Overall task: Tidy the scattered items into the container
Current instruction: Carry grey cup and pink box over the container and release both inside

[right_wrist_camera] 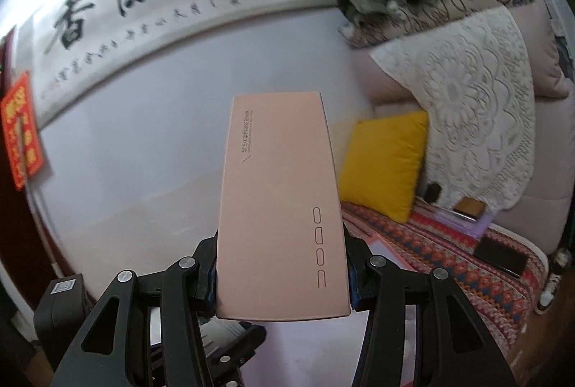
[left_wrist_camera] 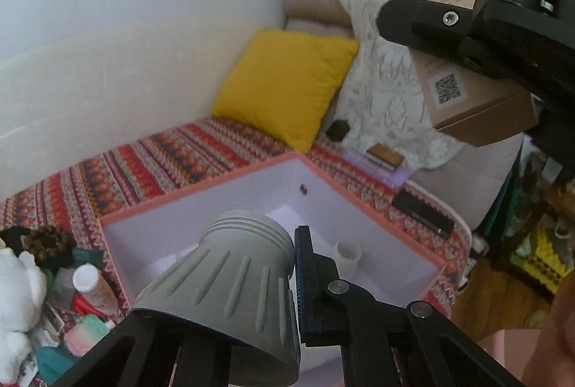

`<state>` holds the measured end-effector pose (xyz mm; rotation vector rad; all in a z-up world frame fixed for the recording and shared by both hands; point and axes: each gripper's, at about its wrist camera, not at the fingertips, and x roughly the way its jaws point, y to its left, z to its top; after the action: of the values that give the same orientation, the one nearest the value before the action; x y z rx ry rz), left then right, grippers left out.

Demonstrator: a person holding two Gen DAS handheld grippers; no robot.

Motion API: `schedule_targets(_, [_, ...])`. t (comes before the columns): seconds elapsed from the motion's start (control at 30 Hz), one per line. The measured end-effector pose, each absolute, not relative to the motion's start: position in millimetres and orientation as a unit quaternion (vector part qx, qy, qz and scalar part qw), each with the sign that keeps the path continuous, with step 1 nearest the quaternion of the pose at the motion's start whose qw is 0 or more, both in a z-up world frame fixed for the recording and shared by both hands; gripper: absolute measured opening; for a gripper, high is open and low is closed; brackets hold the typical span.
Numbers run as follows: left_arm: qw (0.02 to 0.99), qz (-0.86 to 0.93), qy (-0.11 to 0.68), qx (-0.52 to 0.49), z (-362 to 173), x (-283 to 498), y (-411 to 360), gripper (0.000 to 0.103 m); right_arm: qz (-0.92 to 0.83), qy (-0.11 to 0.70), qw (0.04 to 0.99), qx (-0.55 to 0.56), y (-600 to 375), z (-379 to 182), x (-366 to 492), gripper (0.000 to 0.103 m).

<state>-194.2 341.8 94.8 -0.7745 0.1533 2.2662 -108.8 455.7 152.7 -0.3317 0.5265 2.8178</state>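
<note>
Both grippers carry something toward the pink box (left_wrist_camera: pixel 377 207), which sits open on the patterned blanket (left_wrist_camera: pixel 161 164). This looks like the bringing step: two things are picked up and not yet dropped in.

The left gripper (left_wrist_camera: pixel 284 279) is pressed nearly shut and pinches a grey ribbed cap (left_wrist_camera: pixel 230 290) by its thin wall. The cap hangs just over the near side of the box. Inside the box, a small white tube (left_wrist_camera: pixel 348 252) already lies near the bottom.

The right gripper (right_wrist_camera: pixel 282 275) is part way open and squeezes a long pink carton (right_wrist_camera: pixel 284 207) between its blue pads (right_wrist_camera: pixel 211 282). In the left wrist view the same carton sits high up, above the far corner of the box.

The next move probably calls for lowering each thing over the open box and then spreading the jaws so it falls inside. The carton is long, so it may need to tip flat to fit.

More things wait beside the box: a white plush toy (left_wrist_camera: pixel 18 297), a small bottle with a white cap (left_wrist_camera: pixel 93 286) and other bits too blurry to name.

The carton has four outline letters on its front, maybe "ODDC" or "DDDC". Its side has small print too tiny to read, and its end has a square code sticker. On the wall hangs a long white scroll (right_wrist_camera: pixel 179 2) with big black brush writing, 香蘭雅室. A red paper sign (right_wrist_camera: pixel 21 131) with gold writing hangs nearby, too blurry to read.
</note>
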Motion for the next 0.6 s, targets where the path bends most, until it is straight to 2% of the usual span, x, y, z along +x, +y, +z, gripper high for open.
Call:
schedule_targets(0.47, [0.321,0.874,0.084,-0.355,46.7,-207.8,352.4,0.007,0.921,0.148,0.212,-0.292,493.0,72.9,-174.3,0.053])
schedule_targets(0.53, [0.311,0.881,0.083,-0.346,48.0,-204.6,350.5,0.023,0.921,0.150,0.206,-0.296,492.0,67.8,-178.8,0.054])
schedule_targets(0.57, [0.305,0.885,0.081,-0.341,49.6,-203.0,348.7,0.053,0.921,0.152,0.207,-0.295,491.6,66.8,-179.4,0.055])
schedule_targets(0.6, [0.305,0.887,0.077,-0.337,51.7,-202.0,346.9,0.075,0.920,0.153,0.211,-0.293,491.3,67.1,-179.5,0.059])
